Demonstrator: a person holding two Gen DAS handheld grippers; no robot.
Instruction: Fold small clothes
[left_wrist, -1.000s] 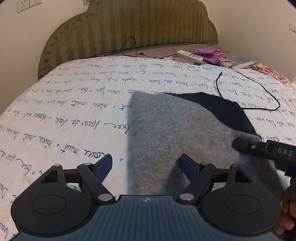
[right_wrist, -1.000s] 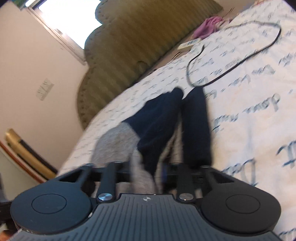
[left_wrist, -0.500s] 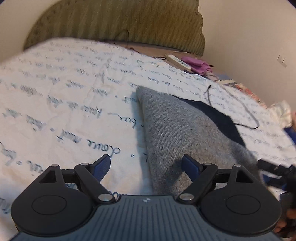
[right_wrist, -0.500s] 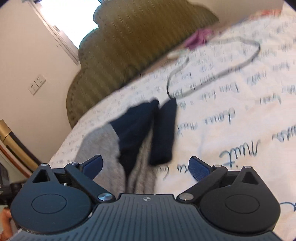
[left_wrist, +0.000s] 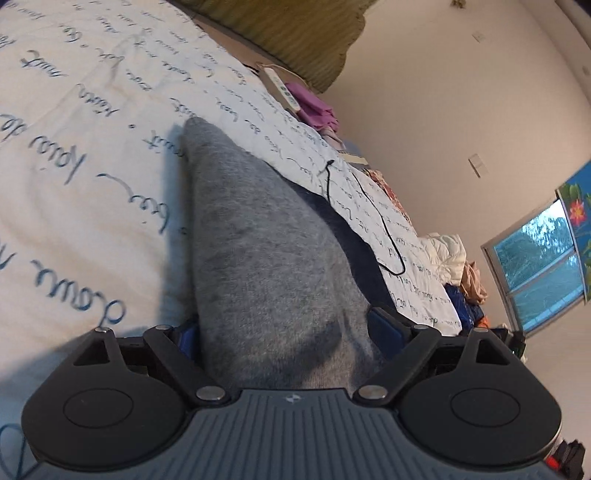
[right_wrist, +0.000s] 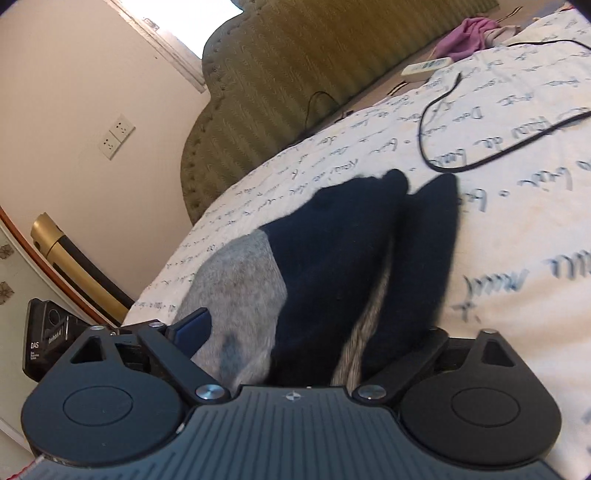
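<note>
A small grey sweater (left_wrist: 258, 240) with navy sleeves (right_wrist: 332, 258) lies folded on the white bed cover with blue script (left_wrist: 74, 184). My left gripper (left_wrist: 284, 328) straddles the sweater's grey near edge. Its jaws are opening, and the fabric fills the gap between the blue pads (left_wrist: 384, 325). My right gripper (right_wrist: 306, 332) reaches over the sleeve side of the same sweater (right_wrist: 240, 280). Its jaws are closing, with grey and navy cloth between them. One blue pad (right_wrist: 192, 328) shows at the left; the other is hidden behind a navy sleeve.
A black cable (left_wrist: 384, 236) (right_wrist: 480, 162) loops on the cover beyond the sweater. A white power strip (right_wrist: 424, 68) and purple cloth (right_wrist: 465, 35) lie by the green headboard (right_wrist: 295, 74). Piled clothes (left_wrist: 450, 254) sit at the bed's far side.
The left gripper sank, rolled and pushed onto the sweater's grey edge. The right gripper let go of the lifted sleeves, opened wide as they dropped, then came forward over them again.
</note>
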